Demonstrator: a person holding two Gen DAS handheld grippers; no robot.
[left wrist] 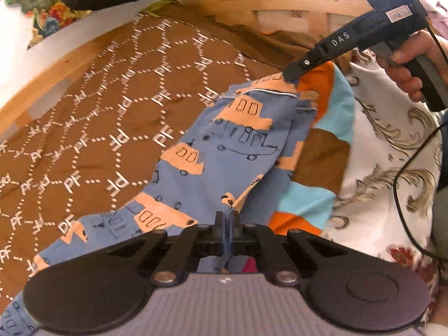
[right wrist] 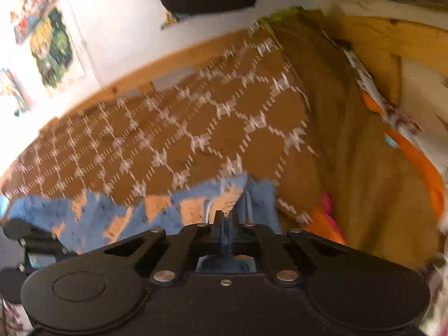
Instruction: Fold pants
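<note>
The blue pants (left wrist: pixel 224 145) with peach vehicle prints hang stretched above a brown patterned sheet (left wrist: pixel 112 112). My left gripper (left wrist: pixel 227 218) is shut on one end of the pants, close to the camera. My right gripper (left wrist: pixel 291 77) is shut on the far end, at the white-piped hem, held by a hand at the upper right. In the right wrist view, which is blurred, my right gripper (right wrist: pixel 227 218) pinches the pants (right wrist: pixel 156 210), and my left gripper's body shows at the lower left edge.
A wooden bed frame (left wrist: pixel 280 2) curves around the brown sheet. An orange, light-blue and brown cloth (left wrist: pixel 322 173) and a white floral cloth (left wrist: pixel 392 154) lie on the right. A black cable (left wrist: pixel 403 173) hangs near the hand. Pictures (right wrist: pixel 53 47) hang on the white wall.
</note>
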